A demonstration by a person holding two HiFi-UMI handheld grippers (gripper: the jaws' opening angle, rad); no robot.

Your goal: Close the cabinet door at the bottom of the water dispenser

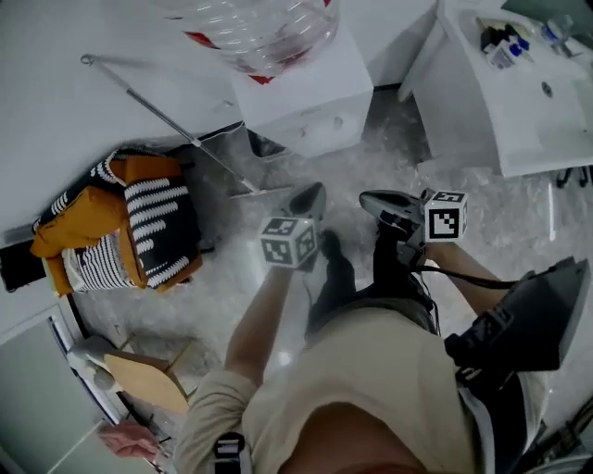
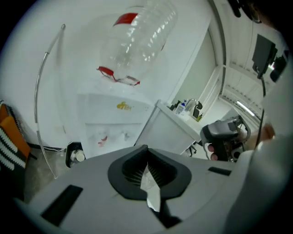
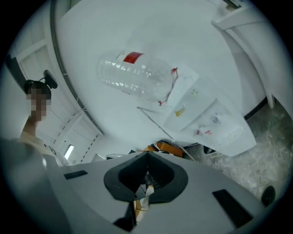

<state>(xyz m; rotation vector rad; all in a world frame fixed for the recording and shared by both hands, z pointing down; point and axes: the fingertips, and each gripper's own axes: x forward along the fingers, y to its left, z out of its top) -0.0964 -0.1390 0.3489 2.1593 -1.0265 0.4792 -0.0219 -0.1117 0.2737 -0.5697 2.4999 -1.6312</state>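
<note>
Shirt (image 1: 371, 389) first, beige, filling the bottom of the head view, with both arms reaching out of it. Left hand-held gripper (image 1: 309, 197) hangs above the floor (image 1: 241, 278), jaws pressed together with nothing in them; its own view shows the pads meeting, only a pale sliver of background between. Right hand-held gripper (image 1: 372, 200) sits just beside it, and it's the same story: jaws together, empty. Neither touches anything.

Ahead of both stands the dispenser (image 1: 310, 93), white, against the wall, clear bottle (image 1: 269, 28) on top. Now the door (image 3: 231, 135): it's low on the dispenser's front, near the floor, and from the right gripper view that front reads as one flat white face, no leaf swung out, no dark opening. The left gripper view agrees as far as it goes, though the gripper's own body hides the lowest part.

My call: the closing looks done, and both tools are clear of the door. What's left, if anything, is checking the latch, and these views can't tell me that. Off to the left, an orange striped bag (image 1: 153, 227) lies on the floor and a thin rod (image 1: 157, 116) leans by the wall.
</note>
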